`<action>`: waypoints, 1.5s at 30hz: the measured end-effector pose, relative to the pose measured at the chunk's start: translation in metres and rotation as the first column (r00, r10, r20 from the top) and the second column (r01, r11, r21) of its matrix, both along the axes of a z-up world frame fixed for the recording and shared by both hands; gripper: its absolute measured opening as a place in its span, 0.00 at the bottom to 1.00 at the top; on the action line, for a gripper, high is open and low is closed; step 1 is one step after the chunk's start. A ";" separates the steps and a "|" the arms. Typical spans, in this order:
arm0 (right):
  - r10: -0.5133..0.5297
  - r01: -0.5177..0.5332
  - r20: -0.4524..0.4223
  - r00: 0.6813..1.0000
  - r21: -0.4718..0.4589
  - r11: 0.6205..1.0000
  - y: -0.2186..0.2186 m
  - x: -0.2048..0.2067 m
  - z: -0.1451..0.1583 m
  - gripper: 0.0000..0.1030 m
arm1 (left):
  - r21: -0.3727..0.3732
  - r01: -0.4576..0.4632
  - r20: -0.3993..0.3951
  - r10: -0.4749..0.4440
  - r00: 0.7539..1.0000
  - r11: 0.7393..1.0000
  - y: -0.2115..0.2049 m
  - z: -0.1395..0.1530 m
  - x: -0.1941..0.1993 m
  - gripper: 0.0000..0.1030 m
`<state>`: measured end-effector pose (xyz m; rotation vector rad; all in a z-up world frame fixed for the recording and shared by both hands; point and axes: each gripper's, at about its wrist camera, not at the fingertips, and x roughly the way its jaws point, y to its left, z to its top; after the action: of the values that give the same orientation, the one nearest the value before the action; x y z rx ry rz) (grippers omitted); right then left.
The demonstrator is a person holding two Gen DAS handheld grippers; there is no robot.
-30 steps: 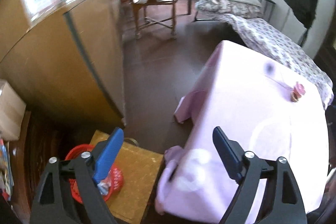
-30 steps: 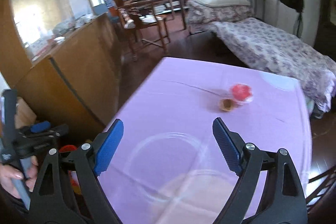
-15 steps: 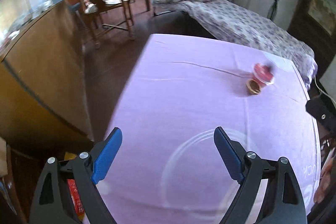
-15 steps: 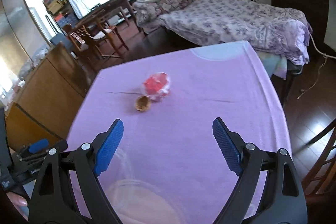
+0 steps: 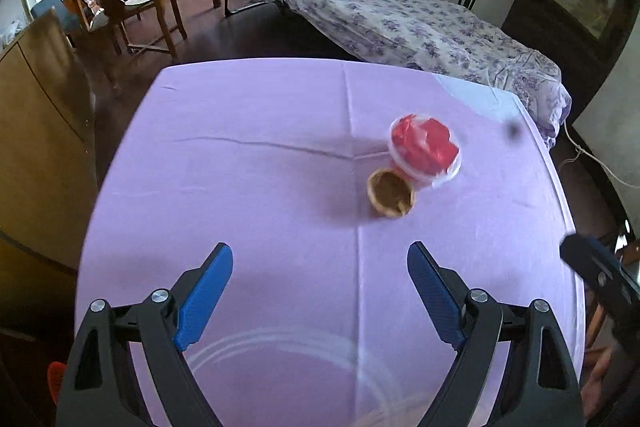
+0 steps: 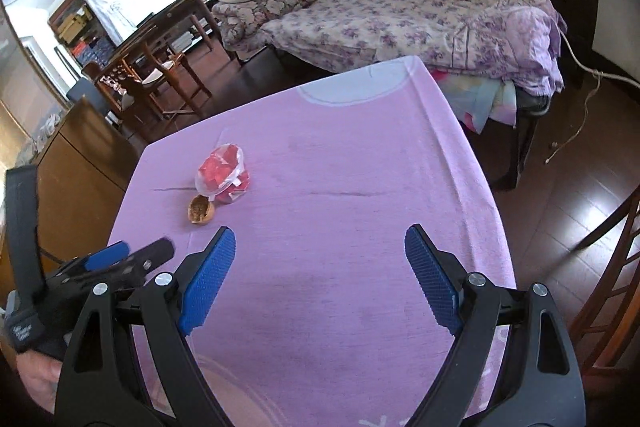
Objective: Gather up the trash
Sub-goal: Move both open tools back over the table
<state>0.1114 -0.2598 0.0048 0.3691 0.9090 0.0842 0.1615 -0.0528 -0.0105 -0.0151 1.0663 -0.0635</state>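
Both claws gape wide, empty. The left claw should ease forward, straddle the walnut shell beside the red-filled cup, then pinch gently.

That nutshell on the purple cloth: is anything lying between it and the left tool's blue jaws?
No. In the left wrist view only bare purple tablecloth separates the left gripper from the nutshell; the red-filled plastic wrapper lies beyond it.

Nothing can be read with any certainty. At the lower left of the right wrist view, the strap of the other hand's gripper bears small pale lettering, perhaps two short lines, too blurred to make out.
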 end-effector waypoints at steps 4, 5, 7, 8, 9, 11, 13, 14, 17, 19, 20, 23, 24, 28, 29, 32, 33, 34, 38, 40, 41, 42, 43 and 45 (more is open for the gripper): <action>0.002 -0.002 -0.003 1.000 0.026 1.000 -0.002 0.001 -0.001 0.82 | 0.007 0.023 -0.001 -0.023 1.000 1.000 -0.014 -0.007 0.013 0.83; 0.004 -0.003 -0.005 1.000 0.030 1.000 -0.002 0.001 -0.001 0.82 | 0.011 0.027 0.001 -0.027 1.000 1.000 -0.017 -0.009 0.018 0.83; 0.009 -0.008 -0.009 1.000 0.041 0.999 -0.001 0.001 -0.001 0.82 | 0.011 0.031 -0.001 -0.031 1.000 0.999 -0.021 -0.011 0.024 0.79; 0.011 -0.011 -0.010 1.000 0.044 0.999 0.000 0.002 -0.001 0.82 | 0.011 0.033 -0.005 -0.033 0.999 0.999 -0.022 -0.012 0.025 0.78; 0.014 -0.013 -0.010 1.000 0.047 0.999 -0.001 0.002 -0.002 0.82 | 0.011 0.035 -0.007 -0.034 0.999 0.999 -0.025 -0.015 0.028 0.77; 0.019 -0.019 -0.008 1.000 0.049 0.999 0.000 0.002 -0.001 0.82 | 0.013 0.034 -0.006 -0.034 0.999 0.999 -0.027 -0.016 0.029 0.73; 0.020 -0.020 -0.006 1.000 0.051 0.998 0.000 0.001 -0.001 0.82 | 0.011 0.038 -0.006 -0.038 0.999 0.999 -0.030 -0.017 0.032 0.69; 0.020 -0.019 -0.007 1.000 0.054 0.998 0.000 0.001 -0.001 0.82 | 0.010 0.040 -0.006 -0.040 0.999 0.999 -0.031 -0.017 0.033 0.65; 0.019 -0.018 -0.011 1.000 0.060 0.998 0.000 0.001 -0.001 0.82 | 0.025 0.060 0.010 -0.060 0.998 0.998 -0.034 -0.016 0.034 0.50; 0.021 -0.020 -0.012 1.000 0.061 0.998 0.001 0.001 -0.001 0.82 | 0.024 0.066 0.011 -0.066 0.998 0.998 -0.036 -0.016 0.034 0.45; 0.020 -0.020 -0.012 1.000 0.059 0.998 0.002 0.001 -0.001 0.82 | 0.019 0.067 0.008 -0.067 0.998 0.998 -0.035 -0.015 0.032 0.40; 0.019 -0.018 -0.013 1.000 0.056 0.998 0.003 0.002 -0.002 0.82 | -0.005 0.068 -0.004 -0.068 0.998 0.998 -0.031 -0.012 0.029 0.33; 0.019 -0.018 -0.015 1.000 0.055 0.998 0.004 0.002 -0.002 0.82 | -0.010 0.065 -0.003 -0.066 0.998 0.998 -0.029 -0.010 0.026 0.32; 0.032 -0.031 -0.016 0.999 0.026 0.999 0.012 0.002 -0.006 0.82 | -0.030 0.070 0.011 -0.070 0.997 0.997 -0.022 0.001 0.010 0.28; 0.035 -0.034 -0.015 0.999 0.019 0.999 0.014 0.002 -0.006 0.82 | -0.034 0.070 0.017 -0.070 0.997 0.997 -0.019 0.005 0.004 0.27; 0.048 -0.048 -0.004 0.999 -0.016 0.999 0.022 0.003 -0.009 0.82 | -0.047 0.052 0.031 -0.050 0.998 0.998 -0.005 0.012 -0.011 0.24; 0.049 -0.049 0.000 0.999 -0.029 0.998 0.023 0.004 -0.009 0.82 | -0.059 0.038 0.031 -0.037 0.999 0.998 0.000 0.013 -0.014 0.24; 0.050 -0.050 0.006 0.999 -0.043 0.998 0.026 0.004 -0.009 0.82 | -0.071 0.031 0.028 -0.029 0.999 0.997 0.004 0.014 -0.017 0.24; 0.068 -0.068 0.015 0.998 -0.051 0.996 0.034 0.009 -0.011 0.82 | -0.106 0.006 0.026 -0.003 1.000 0.994 0.020 0.018 -0.025 0.24; 0.083 -0.082 0.010 0.997 -0.066 0.994 0.039 0.016 -0.011 0.82 | -0.109 -0.002 0.027 0.005 1.000 0.994 0.024 0.017 -0.023 0.24; 0.082 -0.081 0.008 0.997 -0.069 0.994 0.041 0.018 -0.011 0.82 | -0.112 -0.007 0.026 0.010 1.000 0.994 0.025 0.017 -0.021 0.30; 0.073 -0.072 0.009 0.997 -0.068 0.995 0.040 0.019 -0.009 0.82 | -0.121 -0.008 0.026 0.011 1.000 0.993 0.025 0.016 -0.019 0.35; 0.067 -0.066 0.011 0.998 -0.062 0.996 0.040 0.019 -0.009 0.82 | -0.124 -0.004 0.029 0.008 1.000 0.992 0.023 0.016 -0.018 0.44; 0.053 -0.053 0.008 0.999 -0.041 0.998 0.036 0.018 -0.010 0.83 | -0.109 0.025 0.042 -0.021 0.999 0.994 0.014 0.014 -0.016 0.50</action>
<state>0.1298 -0.2239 -0.0047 0.3066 0.9101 0.1159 0.1450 -0.0383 0.0032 -0.1001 1.0214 -0.1425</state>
